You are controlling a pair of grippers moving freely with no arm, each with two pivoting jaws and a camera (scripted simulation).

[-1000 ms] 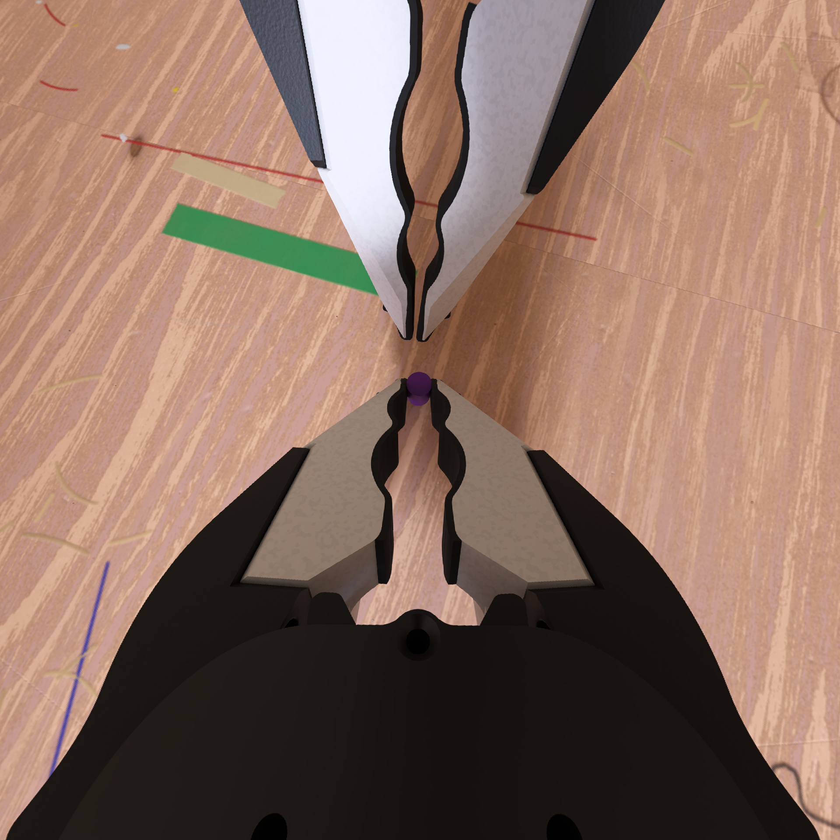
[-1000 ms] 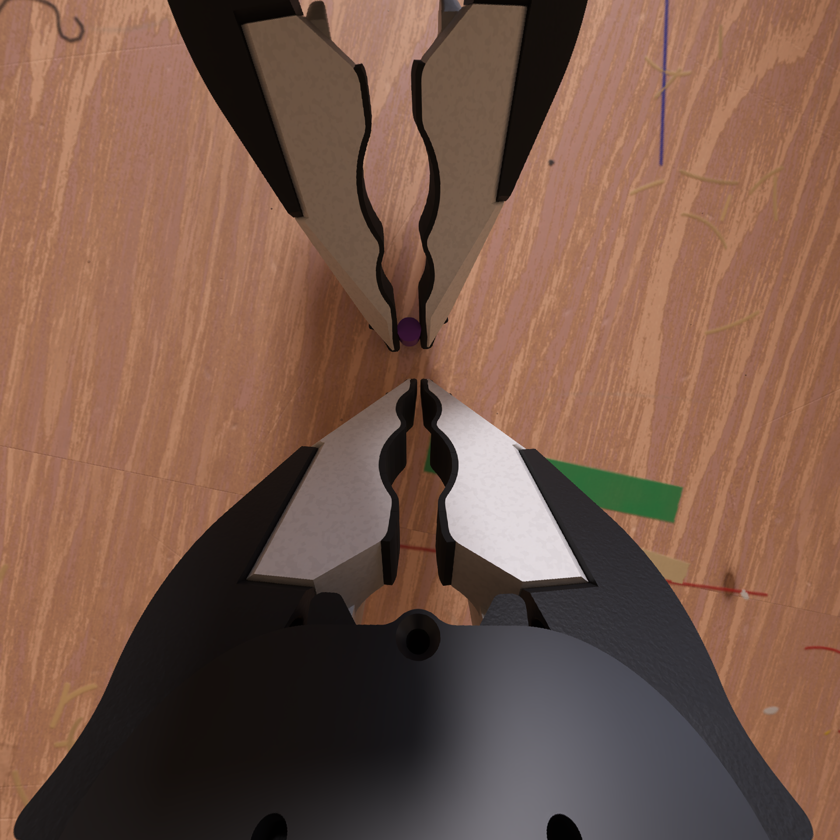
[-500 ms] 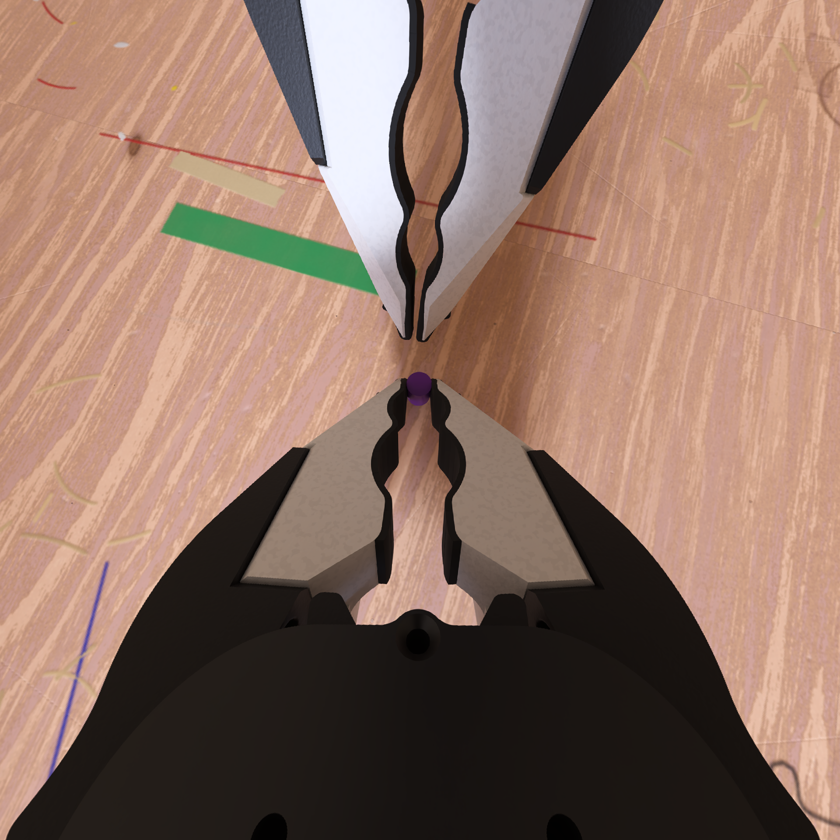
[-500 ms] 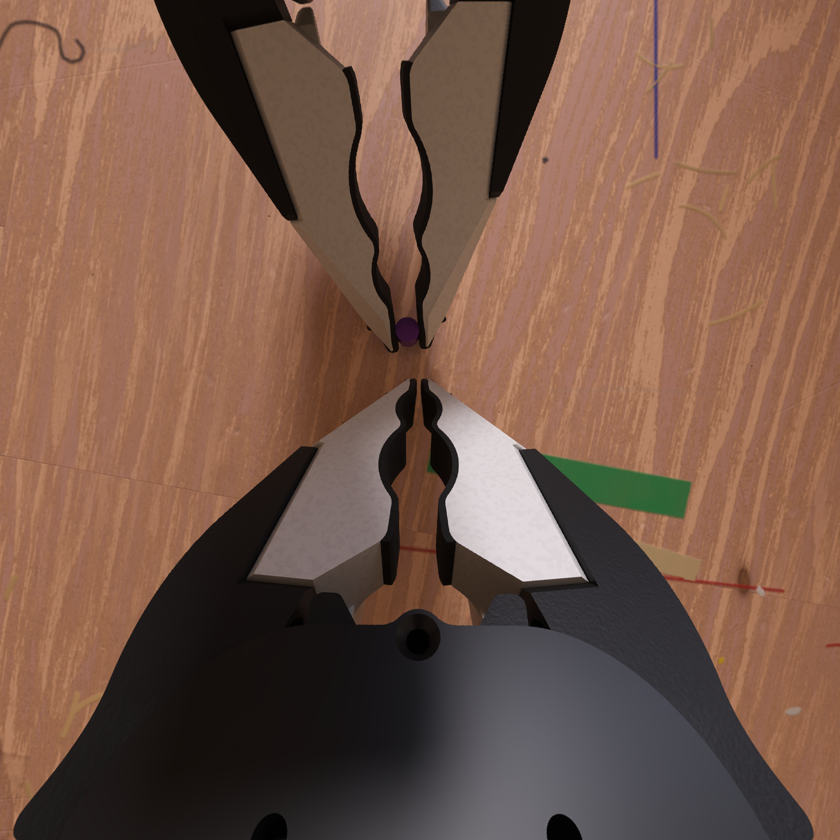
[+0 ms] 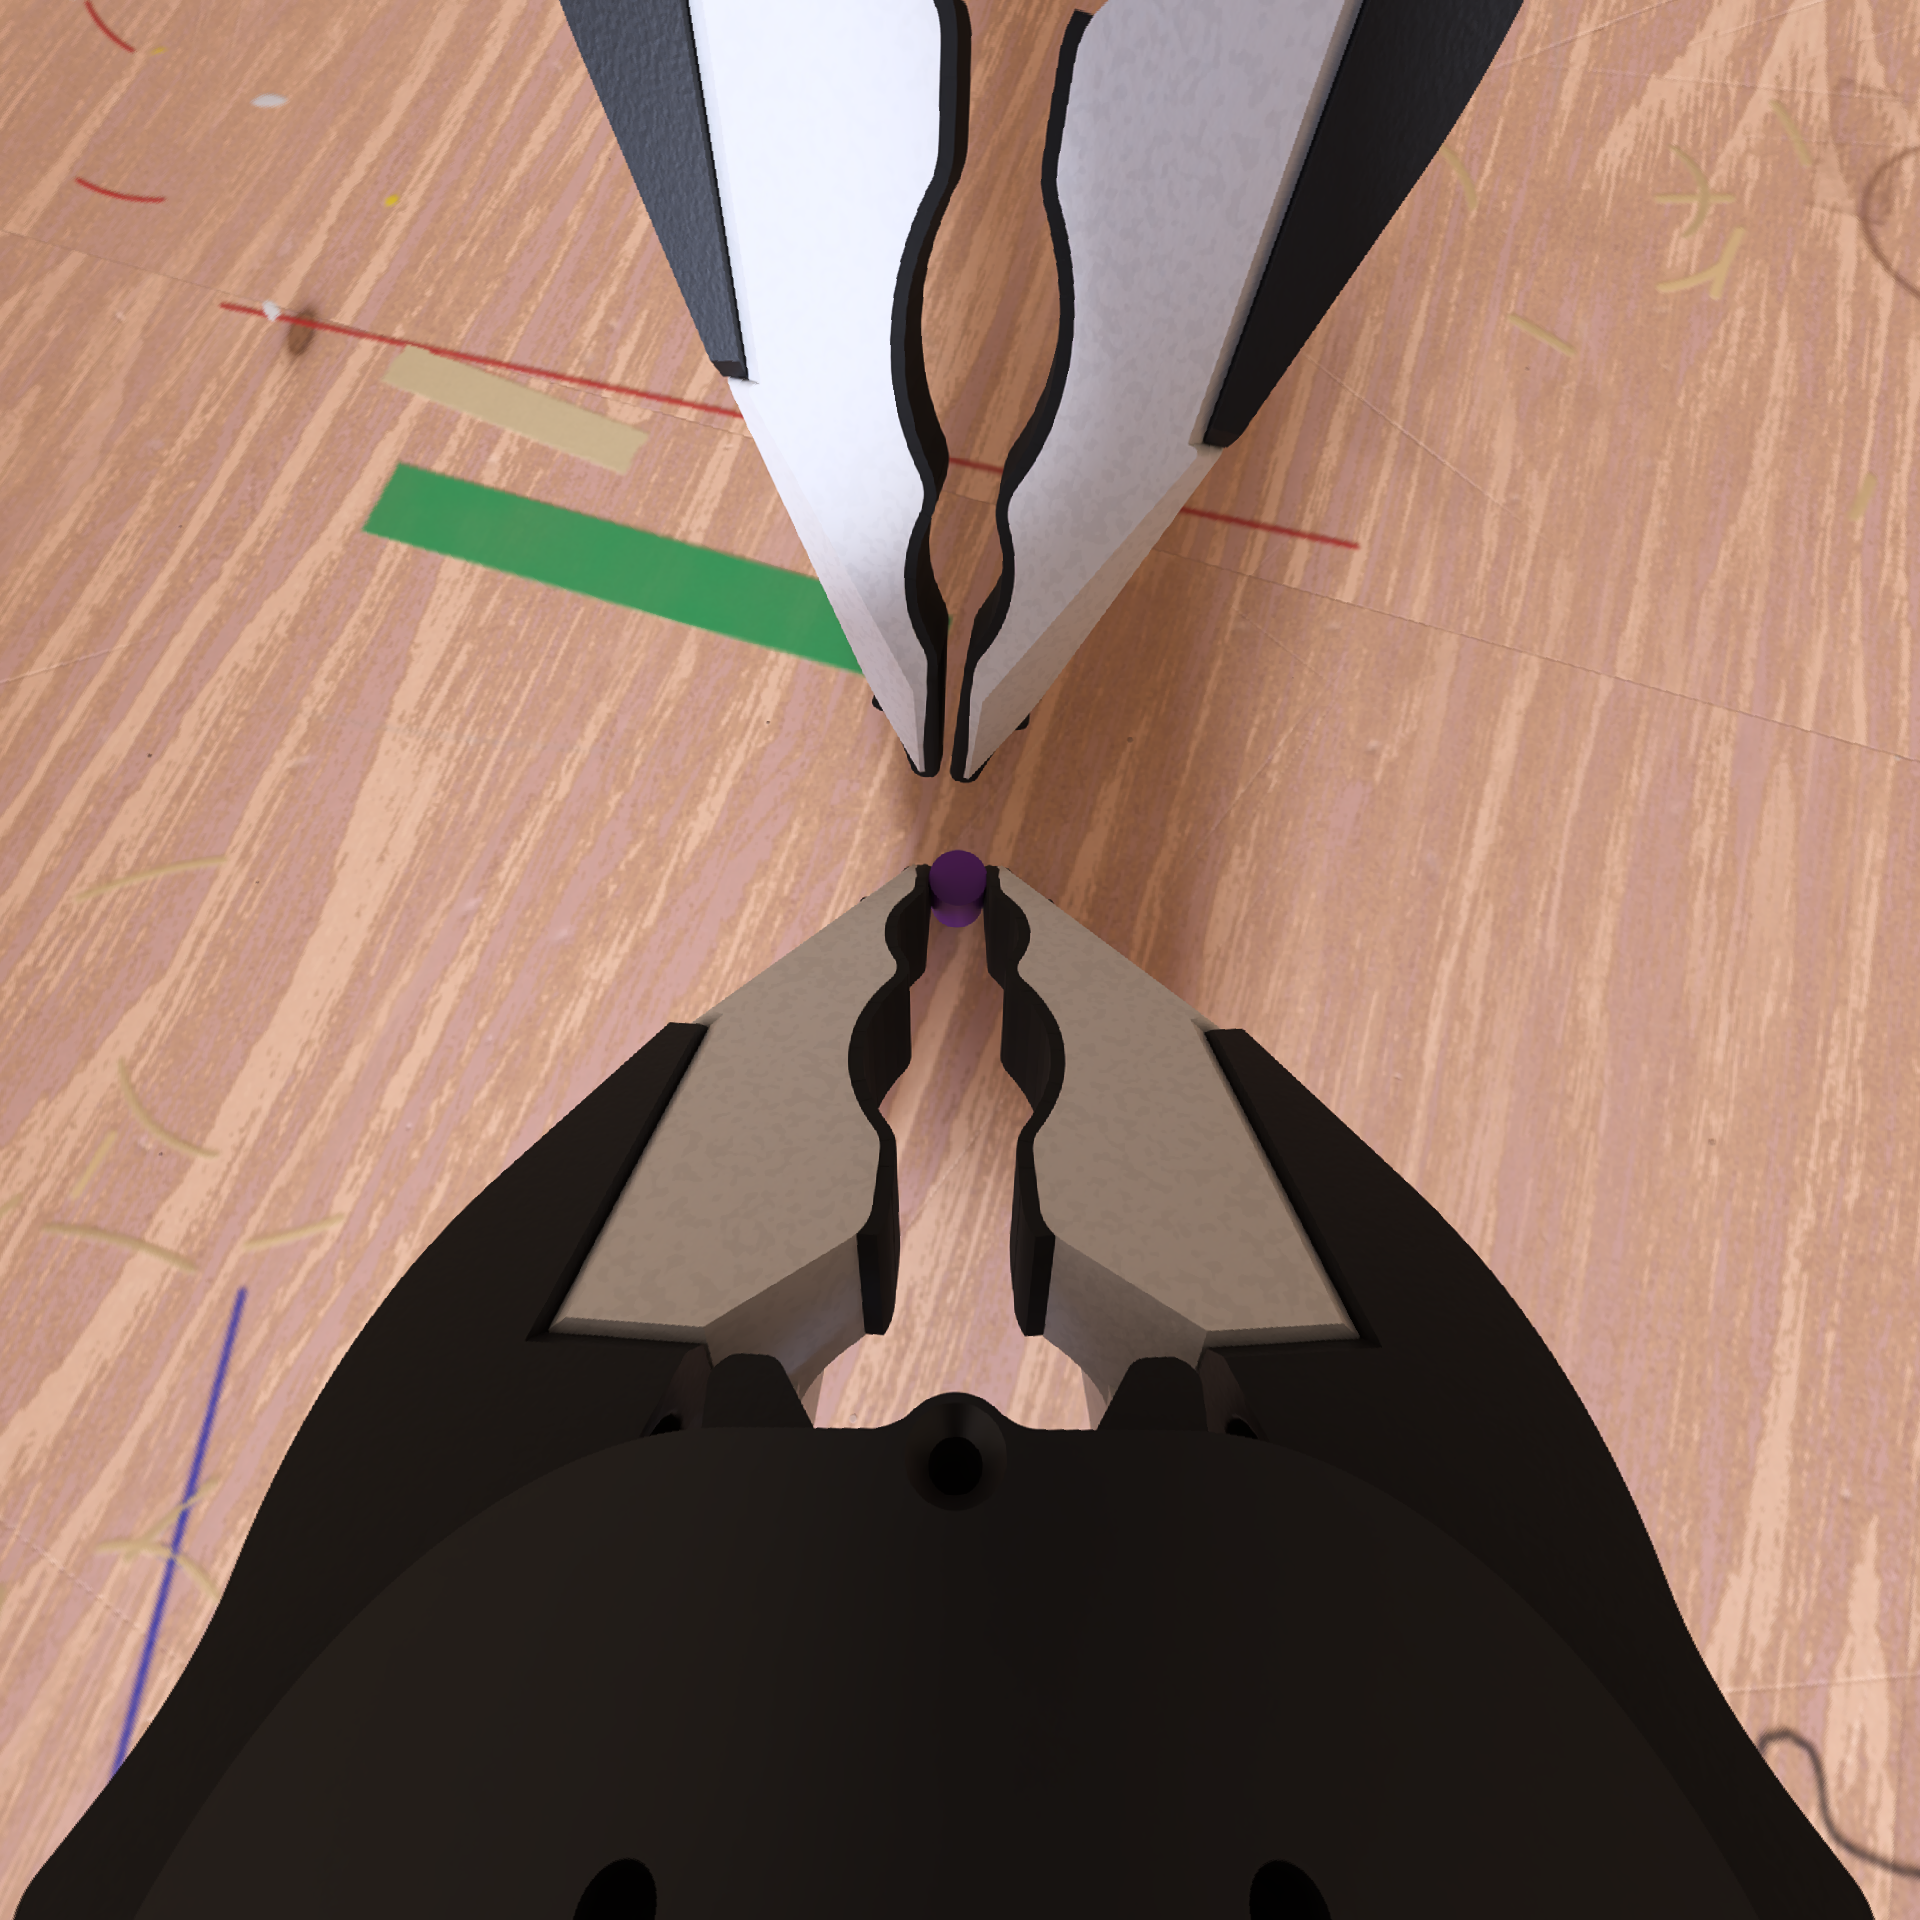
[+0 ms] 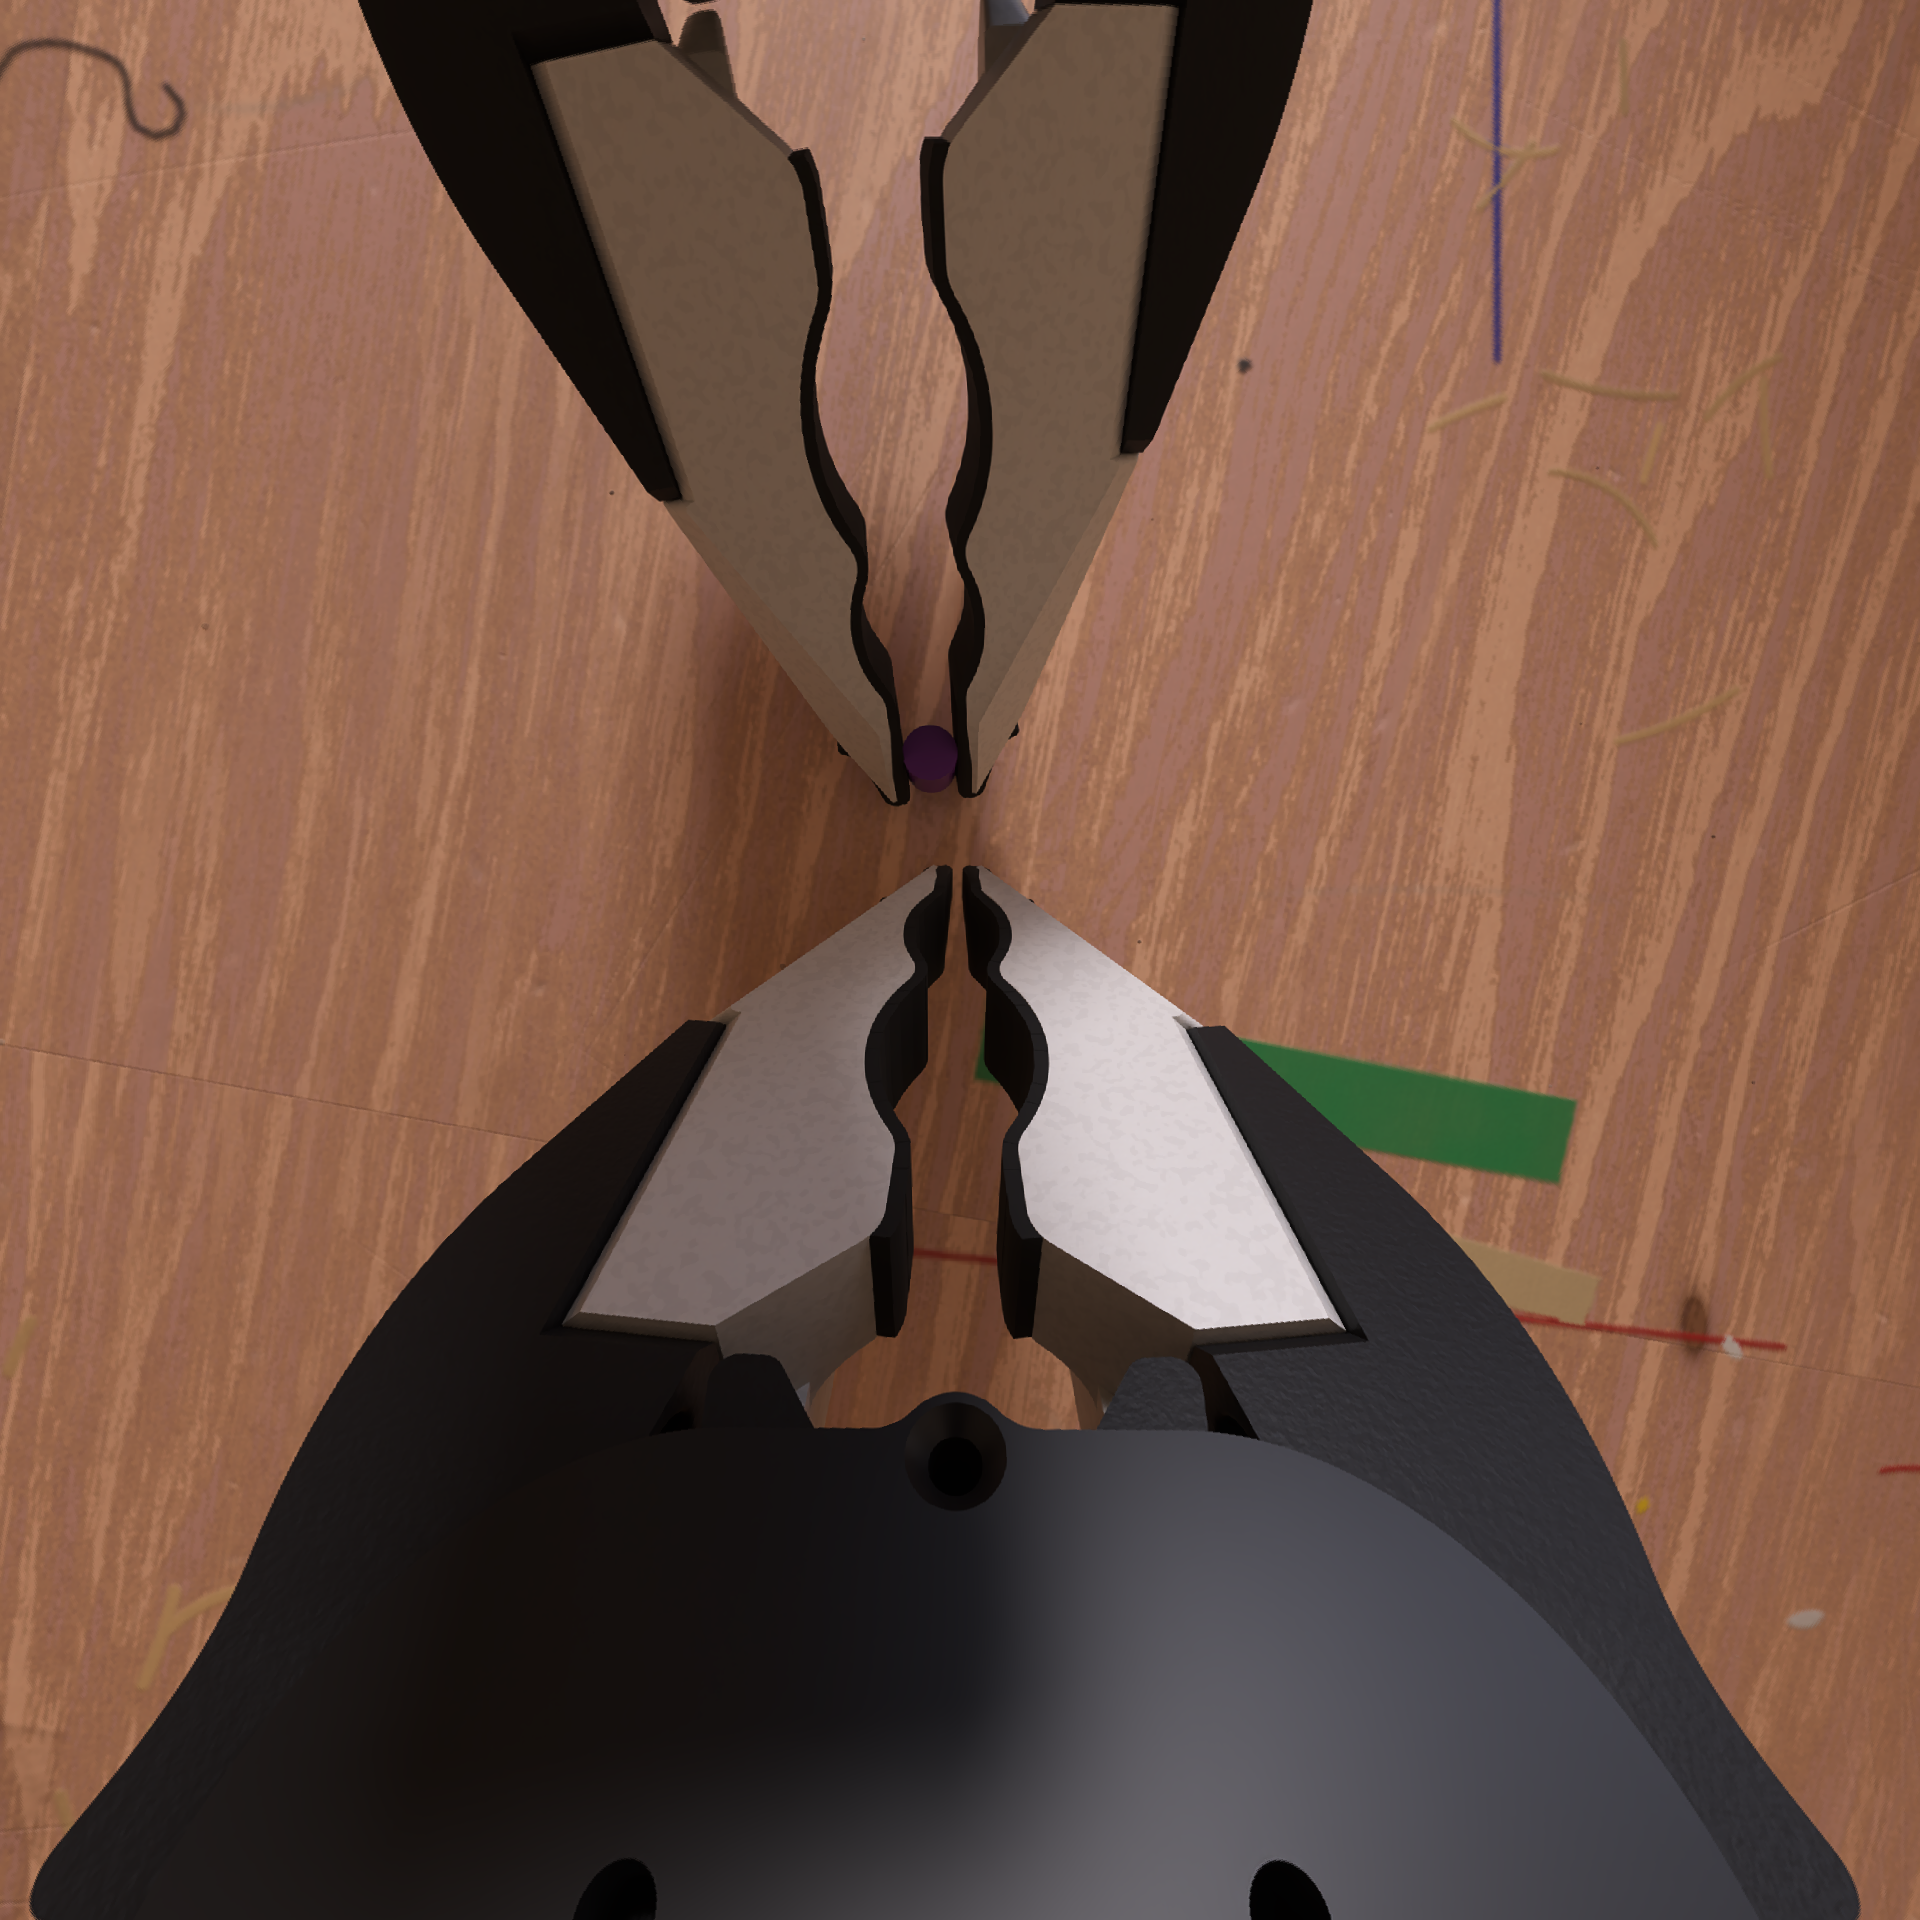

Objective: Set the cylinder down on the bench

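A small purple cylinder [image 5: 956,885] is pinched upright between the tips of my left gripper [image 5: 956,878], which has tan fingers, over the wooden bench [image 5: 1455,935]. In the right wrist view the same cylinder [image 6: 928,755] shows between those tan tips of the left gripper [image 6: 930,774]. My right gripper [image 6: 956,881], with white fingers, is shut and empty, tip to tip with the left one, a short gap away. It appears at the top of the left wrist view [image 5: 945,764]. How close the cylinder's base is to the bench I cannot tell.
A green strip [image 5: 613,566], a tan strip [image 5: 514,408] and a thin red line [image 5: 520,364] lie flat on the bench beside the right gripper. A blue line [image 5: 182,1527] and pale scratches mark the wood. The green strip also shows in the right wrist view [image 6: 1444,1122].
The left gripper with the cylinder has stayed put. The right wrist view has shifted slightly, with bench marks sliding a little to the right.
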